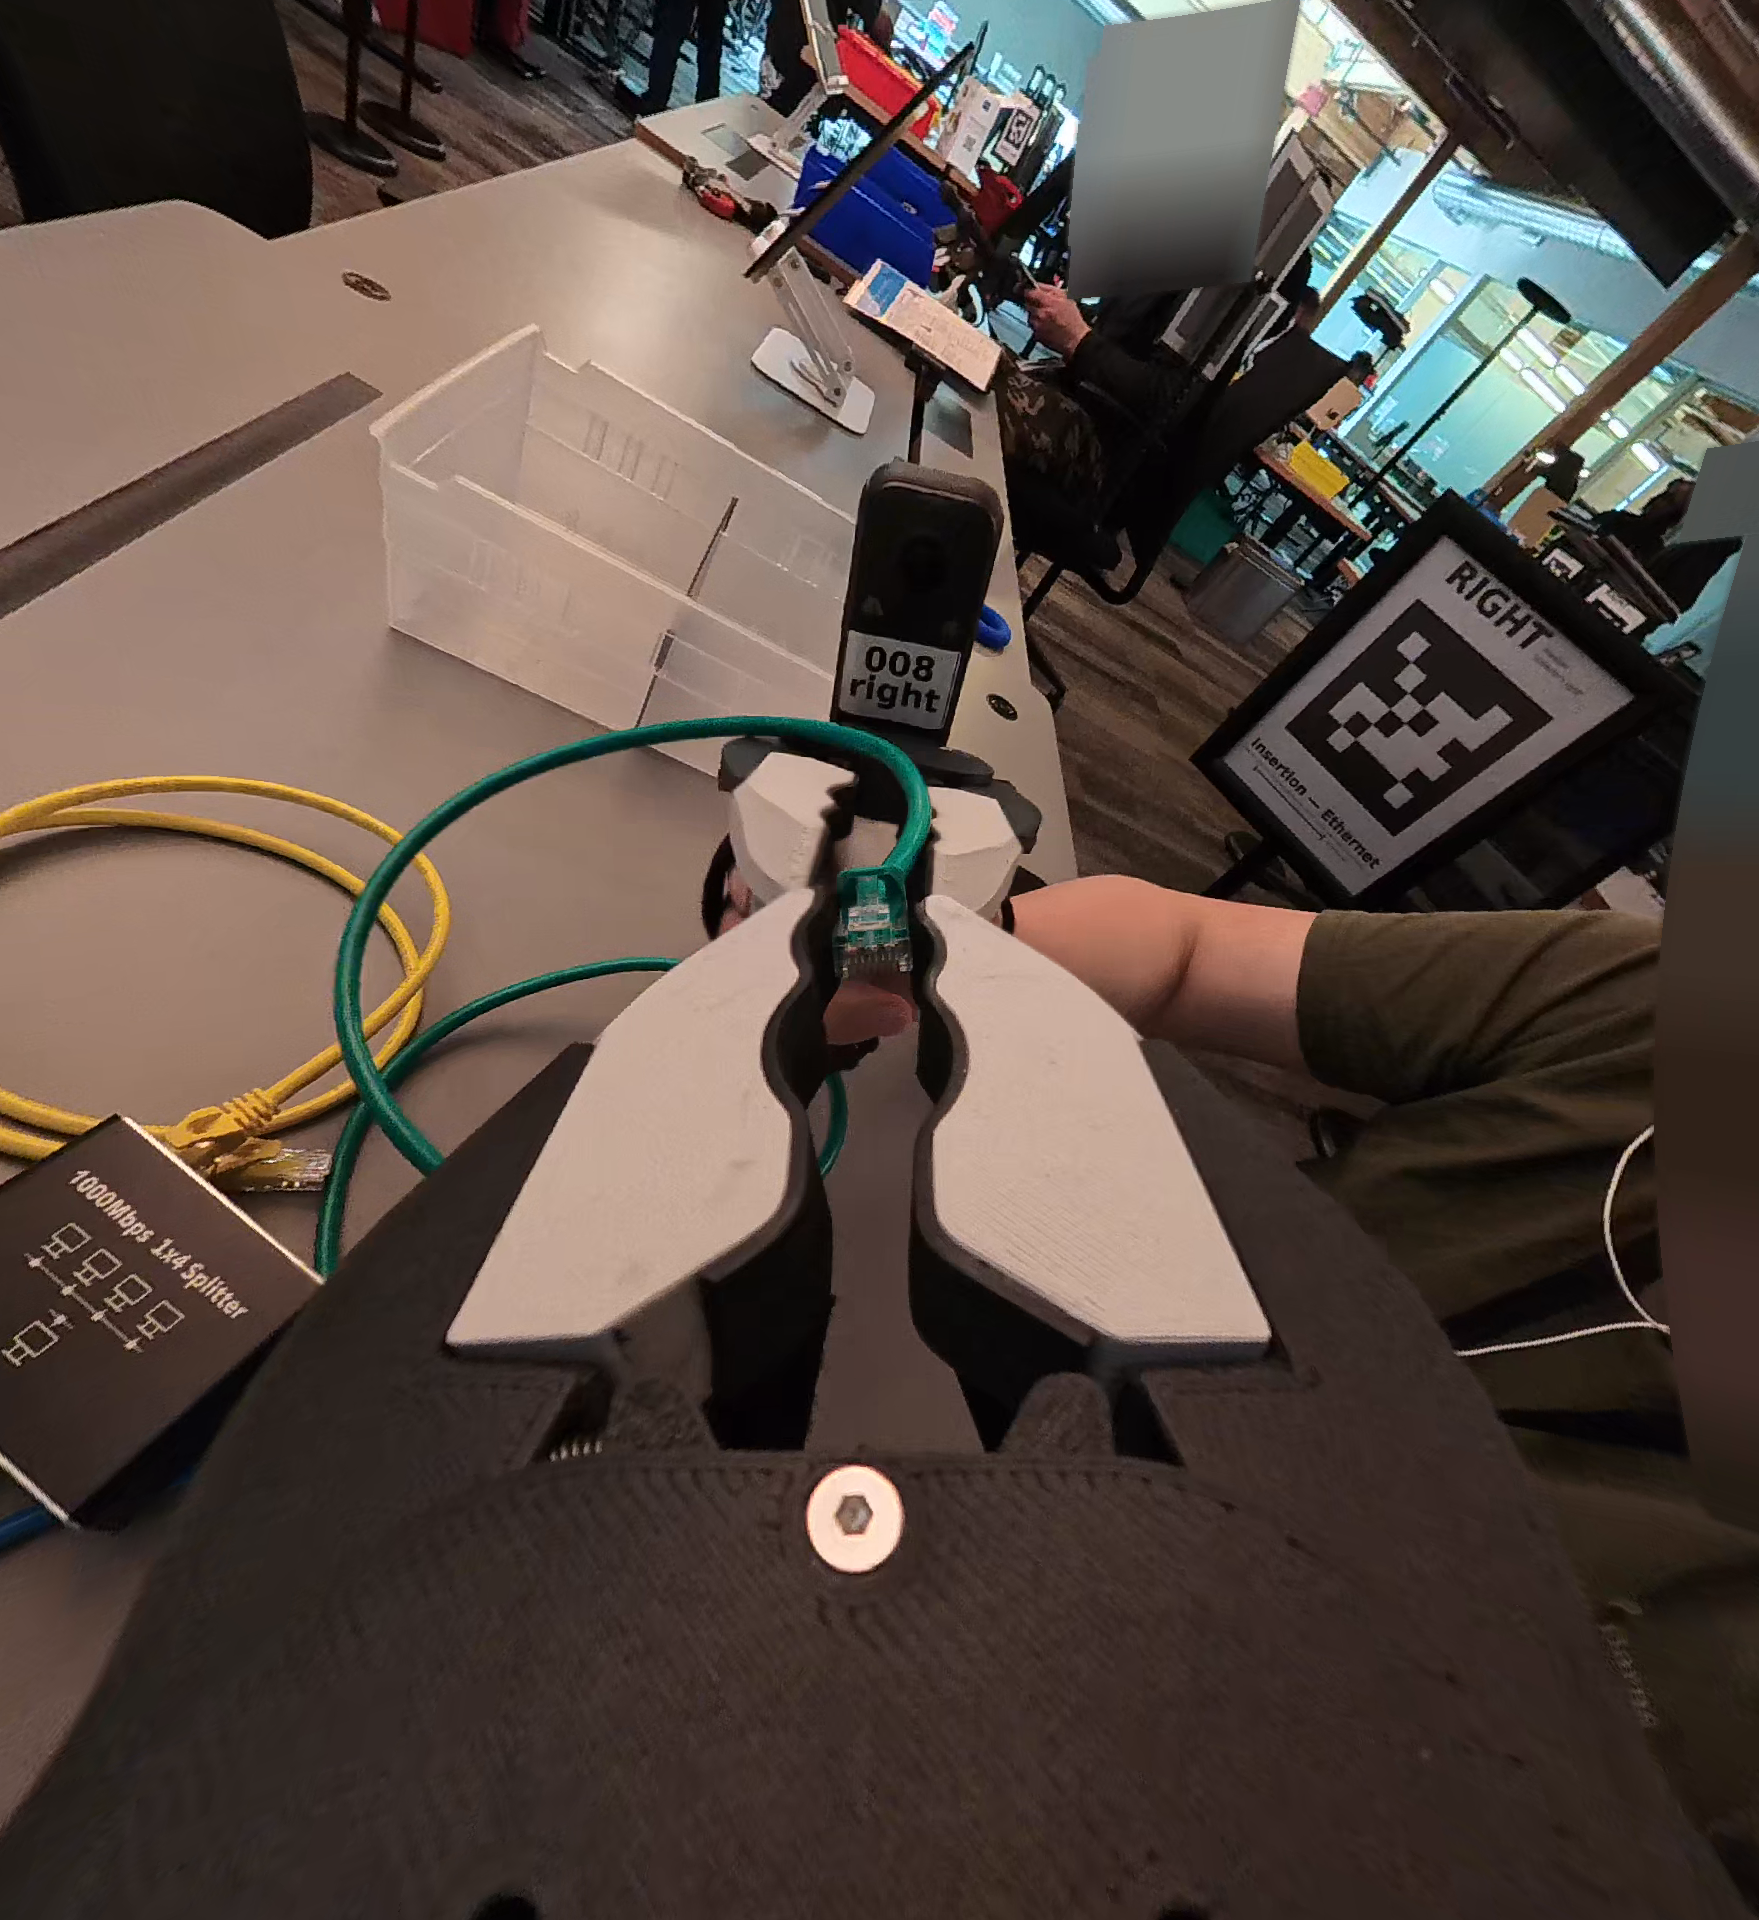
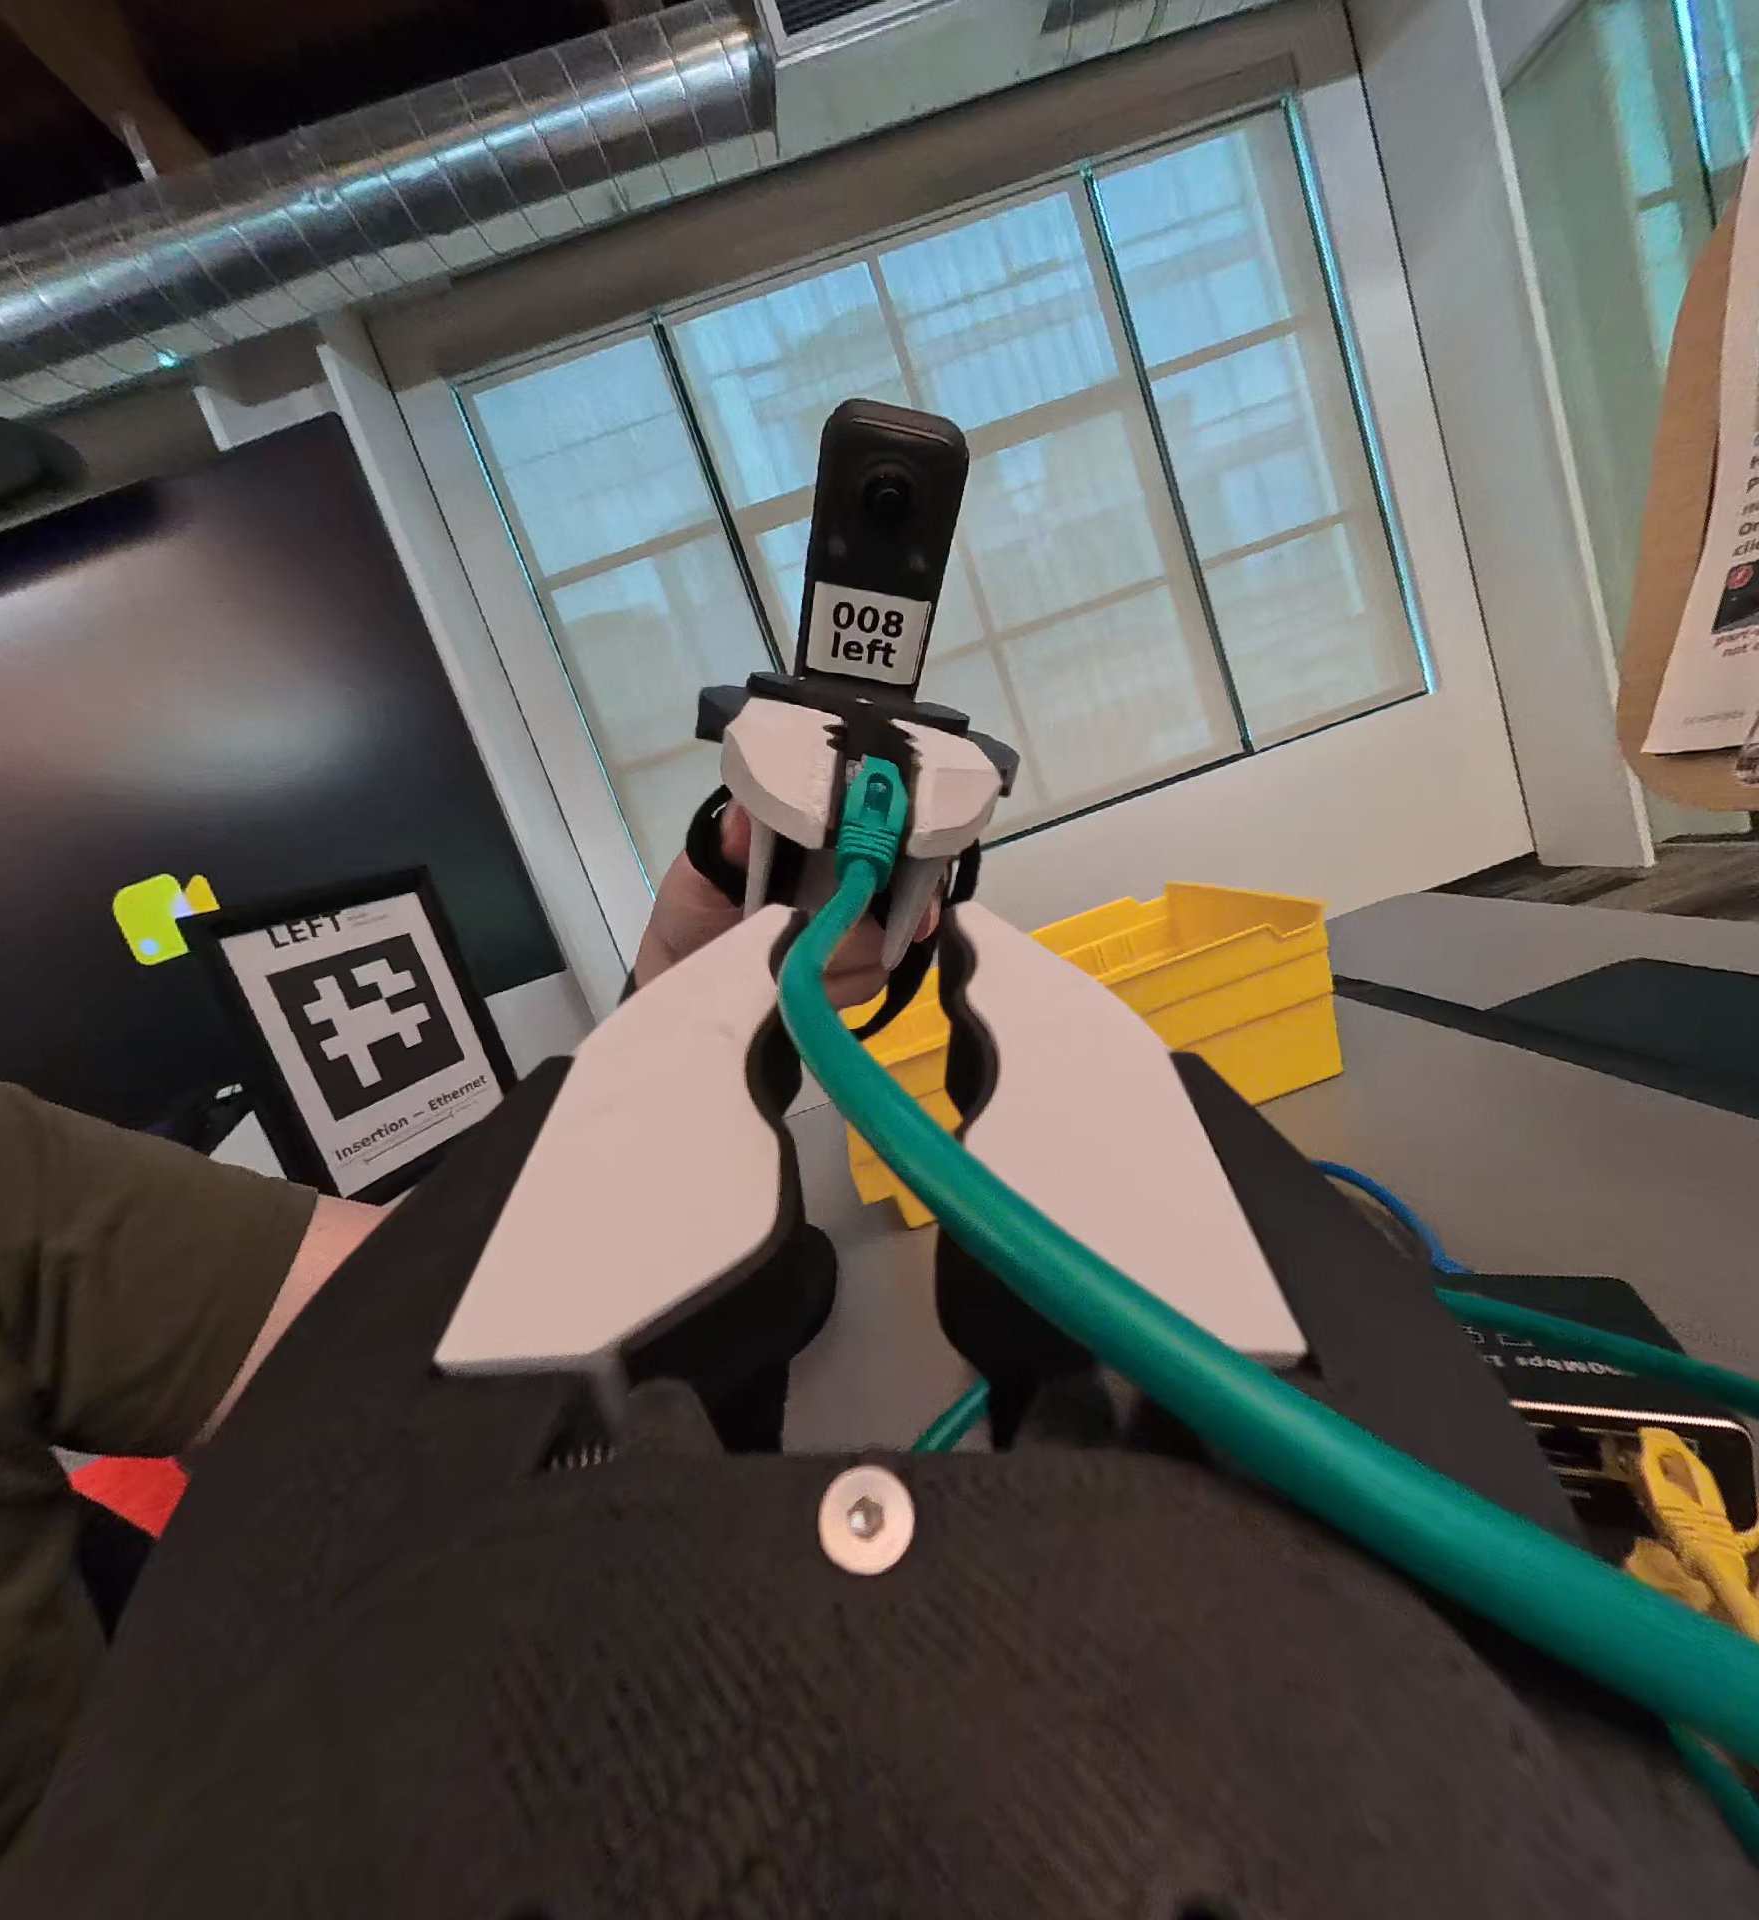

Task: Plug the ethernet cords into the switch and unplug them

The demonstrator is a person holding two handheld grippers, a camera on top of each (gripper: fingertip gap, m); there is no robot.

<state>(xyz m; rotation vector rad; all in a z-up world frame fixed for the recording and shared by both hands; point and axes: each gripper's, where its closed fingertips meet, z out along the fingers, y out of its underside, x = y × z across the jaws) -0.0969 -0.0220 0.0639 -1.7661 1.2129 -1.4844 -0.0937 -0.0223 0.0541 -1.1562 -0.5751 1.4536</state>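
Clear bin (image 1: 584, 561) behind green cord (image 1: 584, 758)

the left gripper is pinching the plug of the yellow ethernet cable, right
Not yellow. In the left wrist view the plug between the left gripper's fingertips belongs to the green ethernet cable. The yellow ethernet cable lies coiled on the table, its end beside the black switch.

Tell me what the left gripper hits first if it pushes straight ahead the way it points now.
Most likely the right gripper, which faces it head-on just beyond the green plug that the left gripper holds between its fingers. The green cord loops between them. Depth is hard to judge in this wide-angle view.
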